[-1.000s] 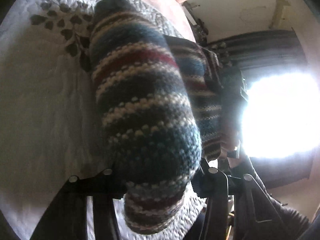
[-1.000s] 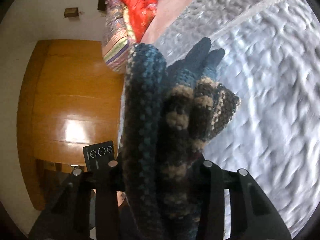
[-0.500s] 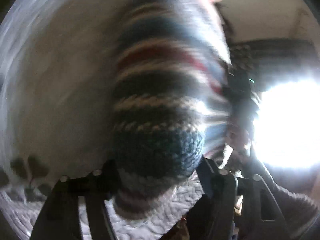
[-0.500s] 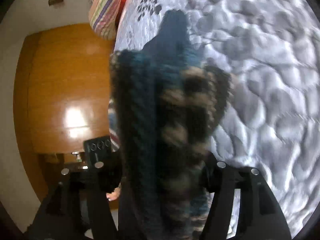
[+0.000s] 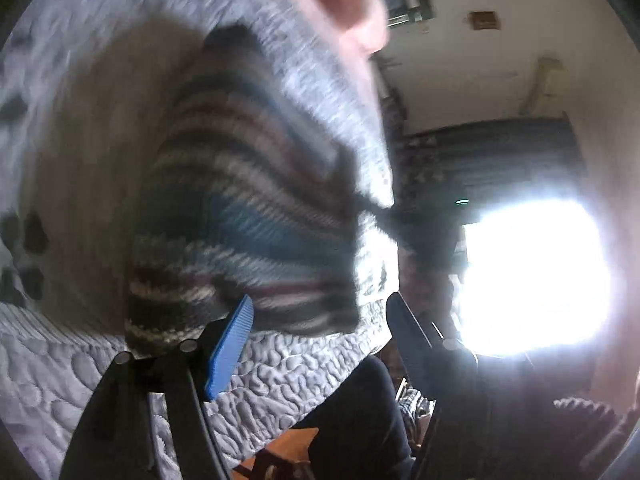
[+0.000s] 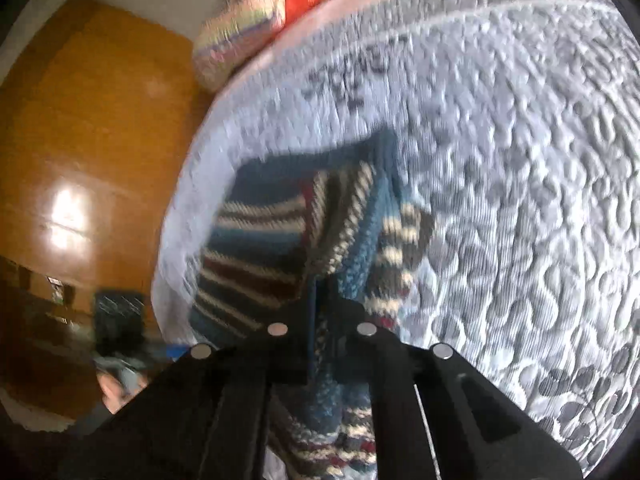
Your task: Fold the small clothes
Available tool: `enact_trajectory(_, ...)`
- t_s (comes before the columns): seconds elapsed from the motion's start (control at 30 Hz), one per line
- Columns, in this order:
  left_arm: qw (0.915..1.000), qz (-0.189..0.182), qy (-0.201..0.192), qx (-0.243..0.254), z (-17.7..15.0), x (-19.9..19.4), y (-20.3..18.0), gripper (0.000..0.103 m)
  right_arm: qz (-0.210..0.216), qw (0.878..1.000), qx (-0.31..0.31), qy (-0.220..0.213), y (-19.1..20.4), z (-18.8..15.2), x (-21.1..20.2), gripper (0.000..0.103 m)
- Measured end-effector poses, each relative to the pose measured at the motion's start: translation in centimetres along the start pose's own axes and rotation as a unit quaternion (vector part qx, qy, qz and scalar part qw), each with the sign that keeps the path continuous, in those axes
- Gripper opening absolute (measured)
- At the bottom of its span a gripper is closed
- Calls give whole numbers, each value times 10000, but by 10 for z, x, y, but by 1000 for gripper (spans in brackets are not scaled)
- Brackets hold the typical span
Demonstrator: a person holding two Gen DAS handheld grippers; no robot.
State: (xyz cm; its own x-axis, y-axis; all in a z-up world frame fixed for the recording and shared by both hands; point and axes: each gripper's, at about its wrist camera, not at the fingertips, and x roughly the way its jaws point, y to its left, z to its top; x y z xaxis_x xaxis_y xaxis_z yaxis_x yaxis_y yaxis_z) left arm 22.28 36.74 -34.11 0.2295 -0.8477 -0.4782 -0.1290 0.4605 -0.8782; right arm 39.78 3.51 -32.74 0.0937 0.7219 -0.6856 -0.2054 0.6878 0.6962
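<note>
A grey quilted bedspread (image 6: 520, 160) with a stitched swirl pattern and dark leaf prints is covering a bed, with a wooden wardrobe door (image 6: 80, 160) standing beyond its edge and one bright window (image 5: 536, 276) glaring in the left wrist view.

One striped knitted garment (image 6: 288, 240), banded in blue, cream, dark red and grey, is lying on the bedspread near its edge, partly doubled over itself. In the left wrist view the same knit (image 5: 240, 220) is showing blurred, resting on the quilt just ahead of the tongs.

The right gripper (image 6: 320, 320) is clenching a bunched part of the garment, its two fingers pressed close together with knit fabric squeezed between them and trailing back toward the camera. The left gripper (image 5: 320, 320) is standing released, its two fingers spread wide apart; the blue pad (image 5: 230, 348) is facing inward, just touching or overlapping the knit's near edge, though blur is hiding which.

A stack of colourful folded bedding (image 6: 256, 28) is sitting at the far end of the bed.
</note>
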Motion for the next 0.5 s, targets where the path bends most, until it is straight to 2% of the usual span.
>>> enact_trajectory(0.03, 9999, 90, 83, -90, 0, 6, 9, 67, -80, 9998, 105, -115, -9, 0, -5, 3)
enact_trajectory(0.1, 9988, 238, 251, -333, -2, 14, 26, 64, -585, 9974, 415, 27, -42, -2, 8, 2)
enact_trajectory(0.13, 9979, 239, 379, -465, -3, 20, 30, 58, -543, 9970, 547, 92, -51, -5, 14, 3)
enact_trajectory(0.2, 9970, 302, 541, -459, -2, 19, 25, 57, -341, 9980, 524, 105, -49, -10, 14, 5)
enact_trajectory(0.23, 9971, 261, 607, -383, 0, 16, 19, 57, -212, 9987, 466, 36, -41, -11, 8, 11)
enact_trajectory(0.27, 9977, 70, 645, -199, 4, 12, 5, 57, -155, 9991, 400, -67, -35, -11, -1, 12)
enact_trajectory(0.33, 9982, -140, 574, 141, 15, 7, -22, 58, -239, 9991, 125, -326, -16, -10, -21, 14)
enact_trajectory(0.4, 9983, -228, 346, 417, 36, 4, -40, 58, -175, 9991, -110, -383, -2, -12, -31, 14)
enact_trajectory(0.43, 9983, -231, 245, 485, 47, 6, -46, 58, -130, 9993, -278, -229, 7, -11, -25, 14)
enact_trajectory(0.5, 9981, -9, 95, 612, 78, 14, -49, 58, -187, 9986, -486, 89, 17, -12, -9, 13)
